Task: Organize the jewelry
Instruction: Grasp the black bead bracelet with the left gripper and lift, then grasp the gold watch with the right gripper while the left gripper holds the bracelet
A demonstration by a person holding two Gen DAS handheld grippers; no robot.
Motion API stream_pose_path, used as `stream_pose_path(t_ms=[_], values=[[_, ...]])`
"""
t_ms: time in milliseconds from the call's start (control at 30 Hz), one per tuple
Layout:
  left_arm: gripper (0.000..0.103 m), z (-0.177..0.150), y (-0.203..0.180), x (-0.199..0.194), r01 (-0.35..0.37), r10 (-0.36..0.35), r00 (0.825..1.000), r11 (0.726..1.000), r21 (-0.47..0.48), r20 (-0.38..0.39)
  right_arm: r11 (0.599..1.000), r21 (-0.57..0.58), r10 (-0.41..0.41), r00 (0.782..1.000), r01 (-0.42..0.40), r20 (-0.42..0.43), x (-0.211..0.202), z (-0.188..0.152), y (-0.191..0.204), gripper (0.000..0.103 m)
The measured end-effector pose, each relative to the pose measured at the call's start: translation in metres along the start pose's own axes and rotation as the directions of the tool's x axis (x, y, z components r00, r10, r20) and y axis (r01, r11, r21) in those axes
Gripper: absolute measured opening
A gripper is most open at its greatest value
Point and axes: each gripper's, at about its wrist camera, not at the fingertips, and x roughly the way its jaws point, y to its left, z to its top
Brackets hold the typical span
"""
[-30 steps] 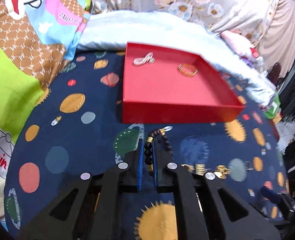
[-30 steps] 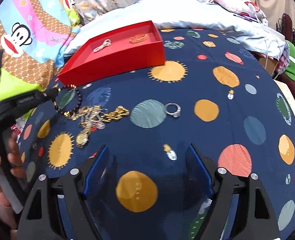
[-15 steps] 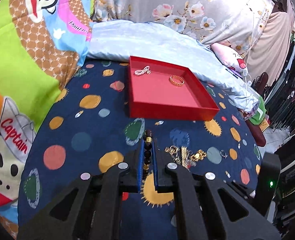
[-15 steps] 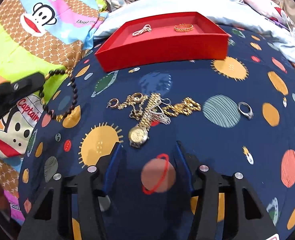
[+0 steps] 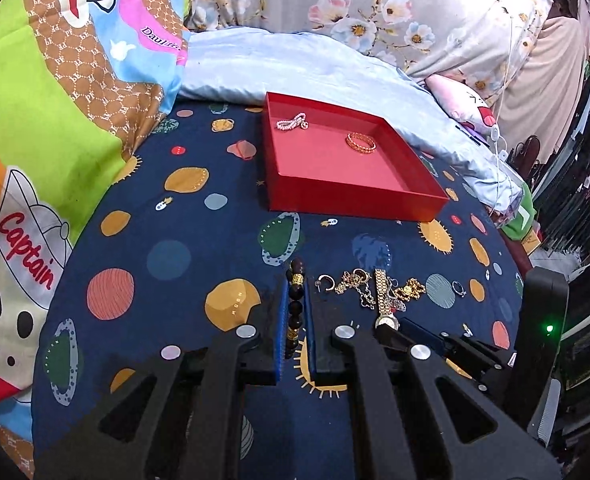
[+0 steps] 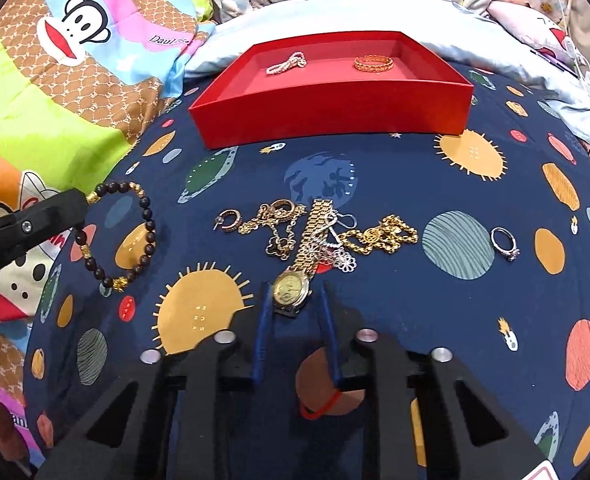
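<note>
My left gripper (image 5: 296,292) is shut on a dark bead bracelet (image 5: 296,308) with gold spacers. From the right wrist view the bracelet (image 6: 149,226) hangs as a loop off that gripper's tip (image 6: 55,208), above the bedspread. My right gripper (image 6: 295,300) points down at a tangled jewellery pile (image 6: 315,232). Its jaws are closing, with the gold watch (image 6: 291,289) lying between the pads and a thin gap still showing on the right. A red tray (image 6: 335,120) farther back holds a pearly bracelet (image 6: 287,62) and a gold bangle (image 6: 373,63).
A silver ring (image 6: 505,244) lies alone to the right of the pile, and a hoop earring (image 6: 229,220) at its left end. A cartoon-print blanket (image 5: 35,140) rises at the left. A pale blue pillow (image 5: 295,72) lies behind the tray. The bed's edge drops off at the right.
My left gripper drew back from the tray, keeping the bead bracelet. My right gripper shifted left over the pile, and its jaws narrowed from wide apart to closely flanking the watch.
</note>
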Motion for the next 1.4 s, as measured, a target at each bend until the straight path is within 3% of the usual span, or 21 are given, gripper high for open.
stream_pose_path(t_ms=[200,367,733,867,1400], values=[[0.007,-0.002,-0.001,0.000,0.006,-0.006,1.000,1.000,0.000,-0.004,1.000,-0.013,0.010,1.000,-0.010,-0.010,-0.002,-0.001,-0.001,0.016],[0.007,-0.005,-0.002,0.000,0.006,-0.006,1.000,1.000,-0.002,-0.010,1.000,-0.001,0.015,1.000,-0.015,-0.003,-0.002,-0.001,0.000,0.023],[0.007,-0.006,-0.003,0.005,0.014,-0.014,1.000,1.000,-0.003,-0.023,0.999,-0.034,-0.018,1.000,0.019,0.017,0.003,0.003,0.005,0.022],[0.007,-0.006,-0.004,0.005,0.015,-0.015,1.000,1.000,-0.002,-0.024,1.000,-0.008,0.009,1.000,-0.008,0.016,-0.002,0.001,0.000,0.022],[0.007,-0.007,-0.022,-0.014,0.052,-0.052,0.999,0.998,0.028,0.002,0.994,0.021,0.102,0.993,-0.103,0.055,-0.071,-0.011,-0.015,0.022]])
